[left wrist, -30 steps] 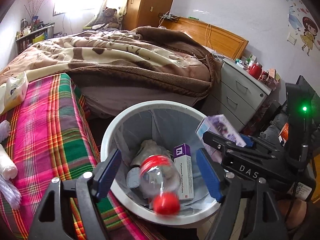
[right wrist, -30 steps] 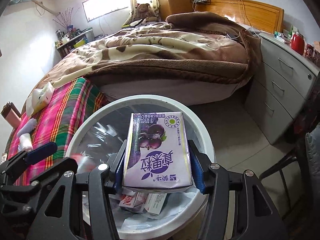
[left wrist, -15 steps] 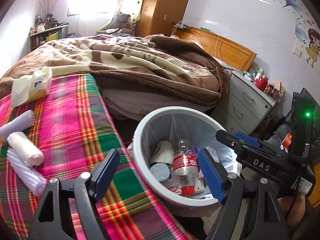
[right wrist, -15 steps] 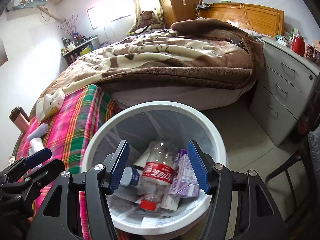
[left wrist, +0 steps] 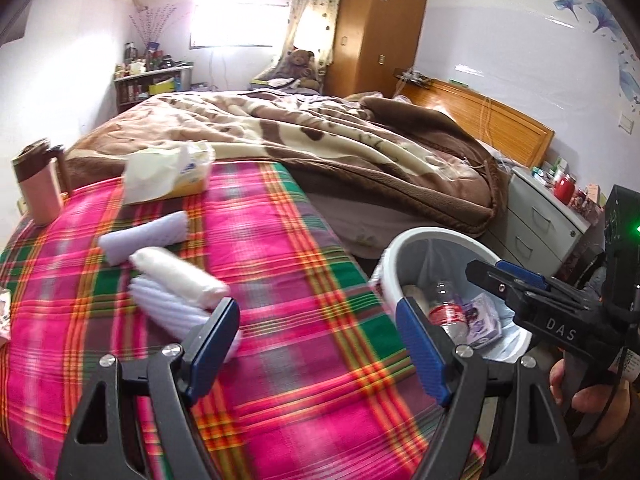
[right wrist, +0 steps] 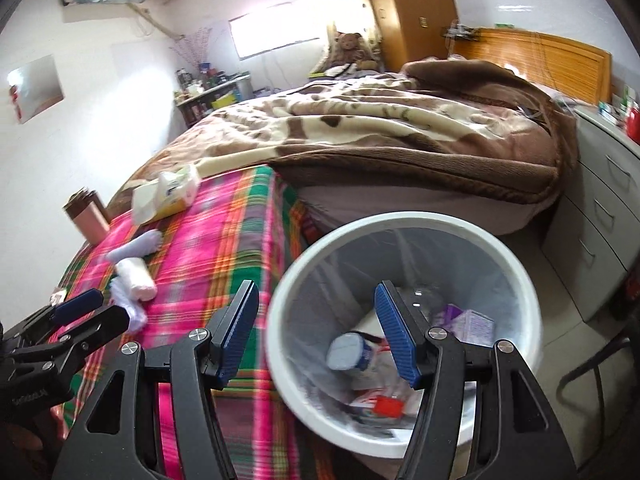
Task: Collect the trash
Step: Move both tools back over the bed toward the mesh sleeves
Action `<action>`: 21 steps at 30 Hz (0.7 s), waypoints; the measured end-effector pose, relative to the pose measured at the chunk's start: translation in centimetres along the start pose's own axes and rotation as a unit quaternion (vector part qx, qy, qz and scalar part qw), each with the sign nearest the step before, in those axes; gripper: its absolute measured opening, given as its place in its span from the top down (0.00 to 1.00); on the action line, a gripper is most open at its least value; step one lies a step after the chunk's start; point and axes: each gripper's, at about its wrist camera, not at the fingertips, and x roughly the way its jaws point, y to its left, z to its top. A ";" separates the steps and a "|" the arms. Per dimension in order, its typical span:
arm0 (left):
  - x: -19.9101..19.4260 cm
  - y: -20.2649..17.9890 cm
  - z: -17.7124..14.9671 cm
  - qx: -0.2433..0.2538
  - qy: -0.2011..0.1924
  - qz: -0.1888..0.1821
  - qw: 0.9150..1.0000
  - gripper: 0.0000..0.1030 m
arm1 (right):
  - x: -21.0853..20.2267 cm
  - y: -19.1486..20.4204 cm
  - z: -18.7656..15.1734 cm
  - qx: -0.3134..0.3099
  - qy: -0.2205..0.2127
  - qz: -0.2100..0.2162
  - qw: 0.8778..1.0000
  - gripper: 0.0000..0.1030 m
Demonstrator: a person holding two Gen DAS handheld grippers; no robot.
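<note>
A white trash bin (right wrist: 400,228) with a clear liner stands beside the plaid-covered table (right wrist: 224,240). It holds a clear bottle with a red label (left wrist: 446,312), a purple milk carton (left wrist: 482,318) and other packaging. My left gripper (left wrist: 318,344) is open and empty over the plaid cloth (left wrist: 304,264), left of the bin (left wrist: 386,276). My right gripper (right wrist: 316,332) is open and empty, straddling the bin's near-left rim. It also shows in the left wrist view (left wrist: 504,280).
On the cloth lie rolled white socks (left wrist: 176,280), a folded lilac sock (left wrist: 144,234), a tissue pack (left wrist: 168,174) and a pink tumbler (left wrist: 36,190). A bed with a brown blanket (left wrist: 340,136) lies behind. A grey drawer unit (right wrist: 600,216) stands to the right.
The bottle and the purple carton have dropped into the bin and both grippers are empty. Both grippers have pulled back and swung left toward the plaid cloth.
</note>
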 end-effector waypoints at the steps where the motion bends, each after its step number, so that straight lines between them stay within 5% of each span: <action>1: -0.3 1.0 -0.2 -0.006 -0.001 0.005 1.000 0.20 | 0.2 0.7 -0.1 -0.009 0.000 0.007 1.000 0.40; 21: -4.0 17.9 -3.5 -0.125 -0.009 0.151 0.981 0.20 | 5.6 13.9 -1.6 -0.156 0.063 0.118 0.979 0.40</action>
